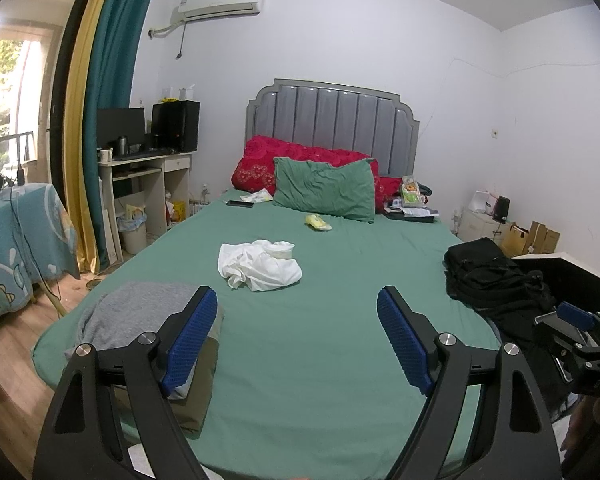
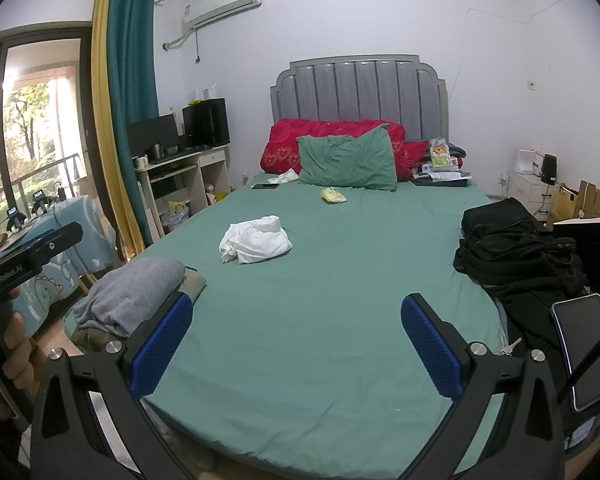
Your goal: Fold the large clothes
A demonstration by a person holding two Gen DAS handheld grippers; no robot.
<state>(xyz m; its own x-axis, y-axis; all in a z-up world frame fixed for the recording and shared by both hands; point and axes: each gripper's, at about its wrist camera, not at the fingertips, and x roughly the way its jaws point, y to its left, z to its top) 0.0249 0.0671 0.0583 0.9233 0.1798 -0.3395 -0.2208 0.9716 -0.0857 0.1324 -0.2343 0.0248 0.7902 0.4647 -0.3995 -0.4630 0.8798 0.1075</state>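
A crumpled white garment lies in the middle of the green bed sheet; it also shows in the right wrist view. A folded grey garment lies on an olive one at the bed's near left corner, also in the right wrist view. My left gripper is open and empty above the bed's near edge. My right gripper is open and empty, to the right of the left one. The right gripper shows at the right edge of the left wrist view.
A black pile of bag and clothes sits at the bed's right edge, with a phone near it. A green pillow, red quilt, black phone and yellow packet lie near the headboard. A desk stands left.
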